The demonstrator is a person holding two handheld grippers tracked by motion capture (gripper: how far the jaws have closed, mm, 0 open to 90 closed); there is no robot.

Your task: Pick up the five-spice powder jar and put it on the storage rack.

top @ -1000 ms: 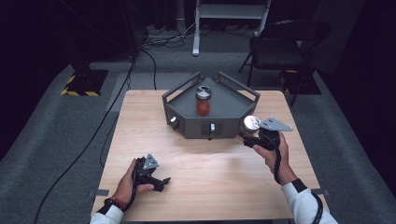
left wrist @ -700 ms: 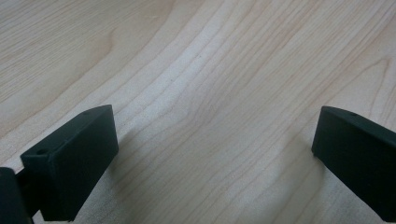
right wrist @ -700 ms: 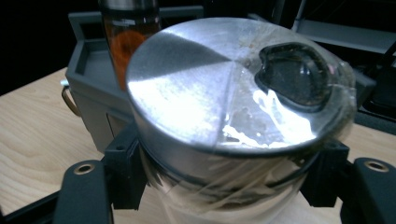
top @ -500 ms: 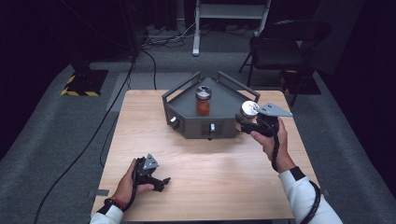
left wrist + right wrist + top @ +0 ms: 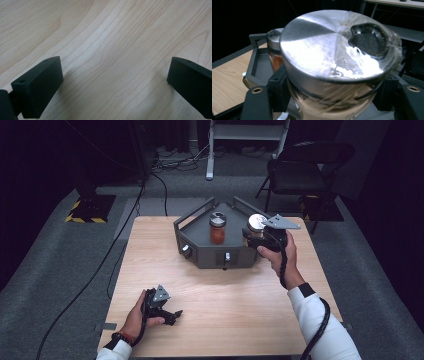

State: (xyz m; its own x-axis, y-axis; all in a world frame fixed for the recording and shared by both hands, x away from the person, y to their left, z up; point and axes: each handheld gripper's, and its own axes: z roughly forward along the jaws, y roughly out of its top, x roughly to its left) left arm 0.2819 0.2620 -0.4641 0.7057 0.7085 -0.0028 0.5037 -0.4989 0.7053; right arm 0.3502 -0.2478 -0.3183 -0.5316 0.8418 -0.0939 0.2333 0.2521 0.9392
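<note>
A glass jar with a silver lid (image 5: 257, 223) (image 5: 332, 50) is held above the right side of the dark grey tray (image 5: 200, 255). My right gripper (image 5: 254, 238) (image 5: 332, 95) is shut on the jar's body, one black jaw on each side. A second jar with orange contents (image 5: 217, 229) (image 5: 274, 47) stands upright in the middle of the tray. My left gripper (image 5: 172, 314) (image 5: 115, 80) rests low over the bare wood near the table's front left, jaws wide open with nothing between them.
The wooden table (image 5: 240, 310) has free room in front of the tray. The tray has raised handle rails (image 5: 192, 212) on its back sides. Beyond the table stand a black folding chair (image 5: 305, 167) and a metal stand (image 5: 247, 132) on the grey floor.
My right gripper has carried the silver-lidded jar left and away from the person, from beside the tray's right corner to over its right side. The left gripper has not moved.
</note>
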